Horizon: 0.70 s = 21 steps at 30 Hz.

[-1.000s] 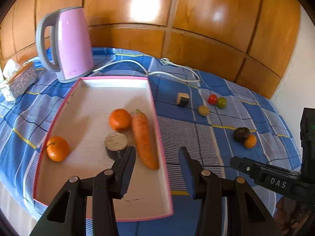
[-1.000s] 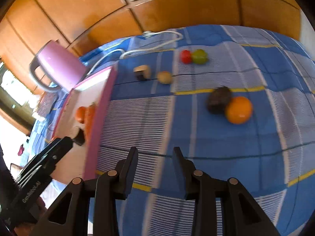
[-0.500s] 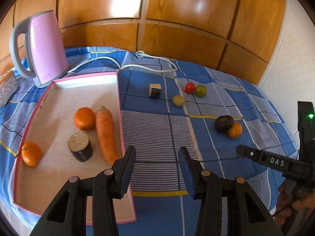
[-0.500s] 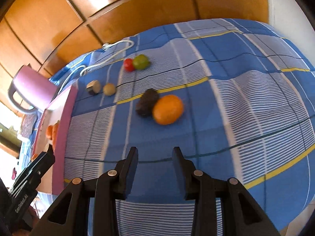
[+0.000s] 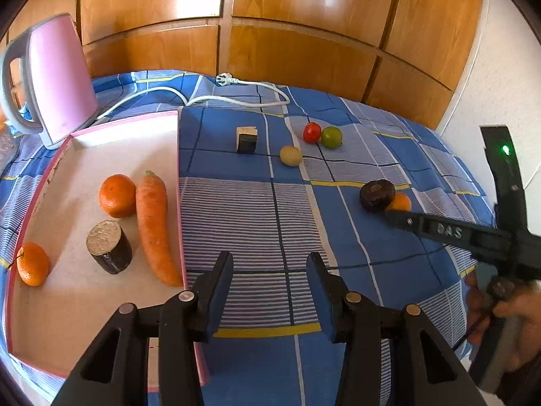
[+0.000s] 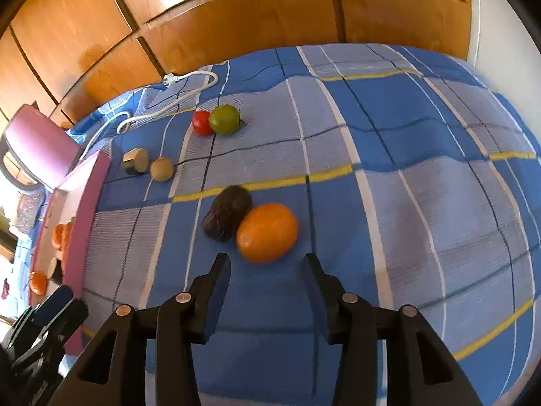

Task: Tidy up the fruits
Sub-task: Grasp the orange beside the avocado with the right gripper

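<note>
**Some food is in the tray, more waits on the cloth**

The pink tray (image 5: 111, 135) at nine o'clock holds a carrot (image 5: 154, 226) and two oranges. Left outside: an orange fruit (image 6: 267, 231) touching a dark one (image 6: 227, 212), plus small ones at twelve o'clock. The right gripper (image 6: 267, 272) is spread wide, aimed at the orange fruit. The left gripper (image 5: 270, 270) hangs spread and empty

home setting: blue plaid cloth (image 5: 257, 209) on the surface, pink electric kettle (image 5: 57, 77), wood-panelled wardrobe doors (image 5: 304, 17) behind.
</note>
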{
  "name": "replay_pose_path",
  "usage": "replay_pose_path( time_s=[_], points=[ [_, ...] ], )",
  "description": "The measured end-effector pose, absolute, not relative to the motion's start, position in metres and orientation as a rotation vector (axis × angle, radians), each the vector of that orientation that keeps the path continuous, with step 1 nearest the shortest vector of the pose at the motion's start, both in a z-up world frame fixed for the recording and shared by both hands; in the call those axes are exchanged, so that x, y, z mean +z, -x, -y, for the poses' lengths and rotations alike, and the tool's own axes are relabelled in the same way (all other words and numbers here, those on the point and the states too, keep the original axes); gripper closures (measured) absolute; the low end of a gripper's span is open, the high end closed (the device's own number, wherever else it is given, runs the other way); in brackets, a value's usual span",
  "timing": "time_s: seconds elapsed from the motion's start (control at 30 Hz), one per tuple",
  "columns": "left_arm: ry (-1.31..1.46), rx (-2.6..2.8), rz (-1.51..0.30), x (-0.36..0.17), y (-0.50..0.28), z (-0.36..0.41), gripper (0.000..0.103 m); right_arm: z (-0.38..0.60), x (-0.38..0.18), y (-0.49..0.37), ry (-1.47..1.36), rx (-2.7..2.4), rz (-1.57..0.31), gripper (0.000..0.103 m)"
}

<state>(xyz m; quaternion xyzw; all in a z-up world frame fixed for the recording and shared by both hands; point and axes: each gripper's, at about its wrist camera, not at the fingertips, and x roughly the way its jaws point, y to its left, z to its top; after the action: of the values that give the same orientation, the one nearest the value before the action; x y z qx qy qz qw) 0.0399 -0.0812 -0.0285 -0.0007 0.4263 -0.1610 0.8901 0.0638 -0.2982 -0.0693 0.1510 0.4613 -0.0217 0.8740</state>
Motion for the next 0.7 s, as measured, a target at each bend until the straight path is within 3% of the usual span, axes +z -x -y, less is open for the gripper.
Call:
replay_pose_path(
  time_s=[0.17,0.23,0.7],
  points=[
    [-0.003,-0.335,-0.895,-0.032,-0.042,0.082,0.057,0.293,-0.070,-0.080,-0.253,-0.029,-0.952,0.058],
    [-0.002,-0.335,-0.899,-0.033,-0.043,0.082,0.057,0.290,-0.070,-0.083,-0.234,-0.019,-0.948,0.067],
    [0.000,-0.355,-0.922,-0.037,-0.052,0.091,0.057,0.280,-0.070,-0.071,-0.229,0.015,-0.947,0.067]
  ],
)
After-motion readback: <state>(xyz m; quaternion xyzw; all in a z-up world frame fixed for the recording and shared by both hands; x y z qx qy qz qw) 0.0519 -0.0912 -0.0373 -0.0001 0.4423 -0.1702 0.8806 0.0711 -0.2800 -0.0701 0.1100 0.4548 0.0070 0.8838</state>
